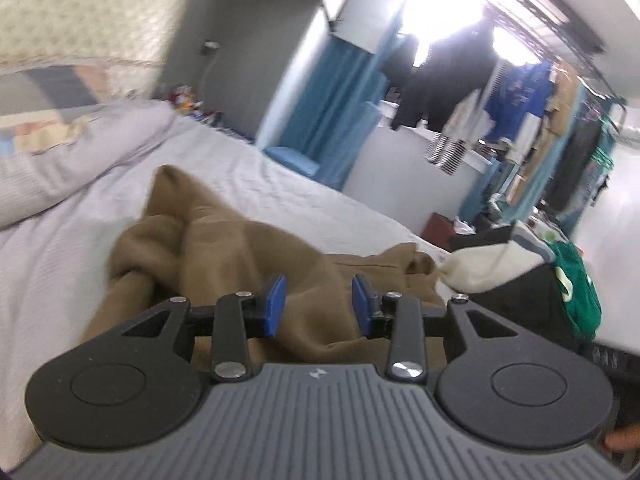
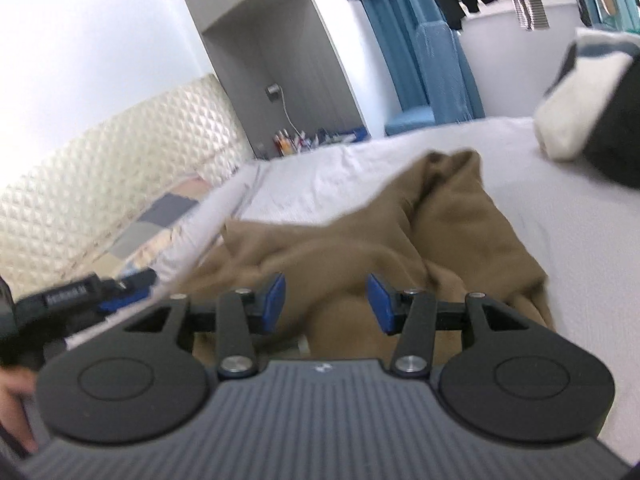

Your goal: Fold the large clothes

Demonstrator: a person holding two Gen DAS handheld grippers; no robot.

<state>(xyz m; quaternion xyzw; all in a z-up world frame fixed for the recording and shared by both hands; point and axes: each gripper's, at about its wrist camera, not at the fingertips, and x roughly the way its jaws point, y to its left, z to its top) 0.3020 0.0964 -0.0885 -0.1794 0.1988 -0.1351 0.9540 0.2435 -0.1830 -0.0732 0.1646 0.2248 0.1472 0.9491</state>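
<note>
A brown garment lies crumpled on the pale grey bed sheet, spread in loose folds below and ahead of both grippers. My left gripper hovers just above the cloth, jaws apart, nothing between its blue pads. In the right wrist view the same brown garment stretches toward the far side of the bed. My right gripper is also open above it, its blue pads clear of the fabric. The left gripper shows at the left edge of that view.
A heap of other clothes, white, black and green, sits on the bed to the right. A patterned pillow and padded headboard lie at the head end. Beyond the bed stand a blue chair and hanging clothes.
</note>
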